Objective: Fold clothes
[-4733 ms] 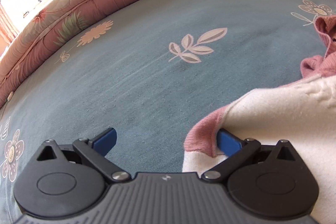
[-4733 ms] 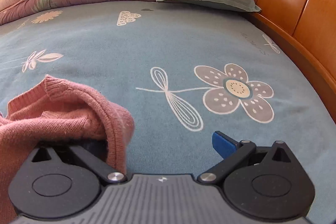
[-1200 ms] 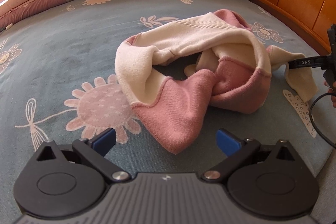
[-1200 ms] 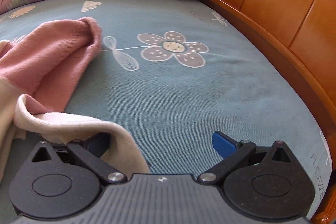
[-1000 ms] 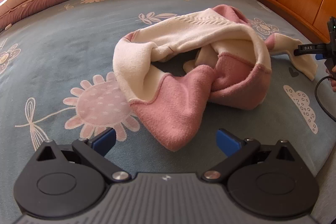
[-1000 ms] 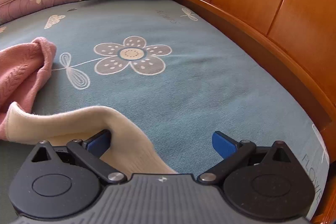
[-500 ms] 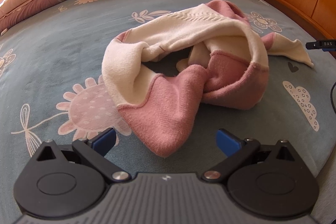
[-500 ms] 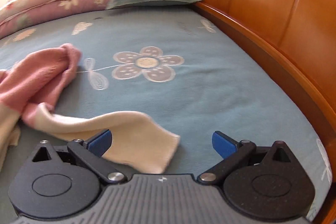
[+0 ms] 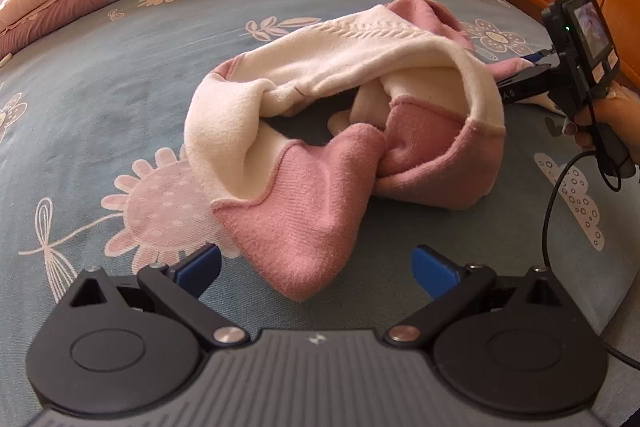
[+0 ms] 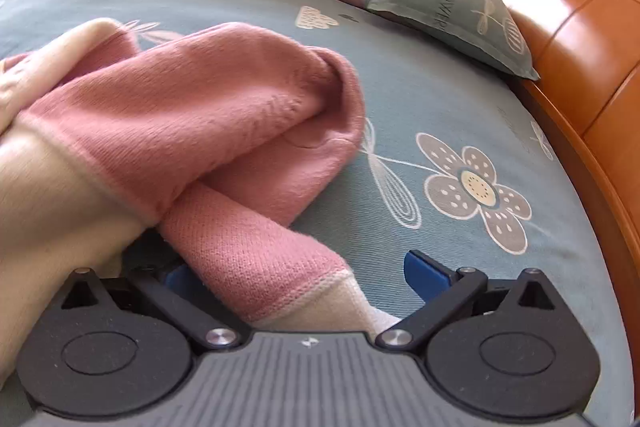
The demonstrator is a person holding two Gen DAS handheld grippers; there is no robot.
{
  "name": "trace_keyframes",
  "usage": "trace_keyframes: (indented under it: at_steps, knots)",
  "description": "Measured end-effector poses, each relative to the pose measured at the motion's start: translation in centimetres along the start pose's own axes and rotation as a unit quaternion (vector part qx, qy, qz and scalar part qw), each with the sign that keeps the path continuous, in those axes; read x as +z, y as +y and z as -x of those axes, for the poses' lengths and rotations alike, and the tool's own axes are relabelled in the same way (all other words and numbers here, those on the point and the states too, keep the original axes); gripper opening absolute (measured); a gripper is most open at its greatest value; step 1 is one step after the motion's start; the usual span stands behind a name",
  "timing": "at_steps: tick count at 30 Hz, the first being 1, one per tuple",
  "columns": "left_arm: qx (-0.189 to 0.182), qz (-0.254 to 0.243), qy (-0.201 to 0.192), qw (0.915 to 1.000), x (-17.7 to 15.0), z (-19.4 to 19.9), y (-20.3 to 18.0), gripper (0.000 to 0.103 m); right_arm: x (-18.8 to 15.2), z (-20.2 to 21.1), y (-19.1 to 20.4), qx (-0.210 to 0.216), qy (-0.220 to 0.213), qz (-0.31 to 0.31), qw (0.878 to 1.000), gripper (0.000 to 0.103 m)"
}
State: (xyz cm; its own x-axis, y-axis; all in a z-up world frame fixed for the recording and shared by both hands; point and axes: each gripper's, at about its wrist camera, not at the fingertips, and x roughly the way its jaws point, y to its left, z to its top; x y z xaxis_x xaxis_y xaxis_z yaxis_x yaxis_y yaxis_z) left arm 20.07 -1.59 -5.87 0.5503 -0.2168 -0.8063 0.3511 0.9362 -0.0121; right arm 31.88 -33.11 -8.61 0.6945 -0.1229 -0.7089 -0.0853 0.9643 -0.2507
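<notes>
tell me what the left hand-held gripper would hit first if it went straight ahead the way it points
Most likely the pink knit end of the crumpled pink and cream sweater, lying on the blue floral bedsheet just ahead of the open left hand-held gripper. Exact depth is unclear.

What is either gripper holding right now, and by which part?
Nothing. The left gripper is open short of the sweater; the right gripper is open too, with a pink-and-cream sleeve lying loose between its fingers.
</notes>
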Motion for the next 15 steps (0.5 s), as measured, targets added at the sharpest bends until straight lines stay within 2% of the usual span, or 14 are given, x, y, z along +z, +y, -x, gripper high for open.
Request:
trace_keyframes:
  at_steps: [5,8,12,15]
  knots:
    - [-0.001,-0.002,0.003,1.0,0.3,-0.5,0.1,0.101,-0.1,-0.7,-6.2,-0.093,-0.013,-0.092,0.991,0.103]
    - [-0.004,-0.003,0.006,1.0,0.4,-0.9,-0.1,0.101,-0.6,-1.9,-10.7,-0.104,0.011,-0.134,0.985,0.103]
    - [-0.006,-0.006,0.008,0.9999,0.5,-1.1,-0.3,0.101,-1.7,-2.6,-13.4,-0.118,0.04,-0.138,0.983,0.103]
    - [-0.006,-0.01,0.009,0.9999,0.5,-1.3,-0.5,0.101,-2.3,-1.4,-13.0,-0.066,0.028,-0.128,0.989,0.103]
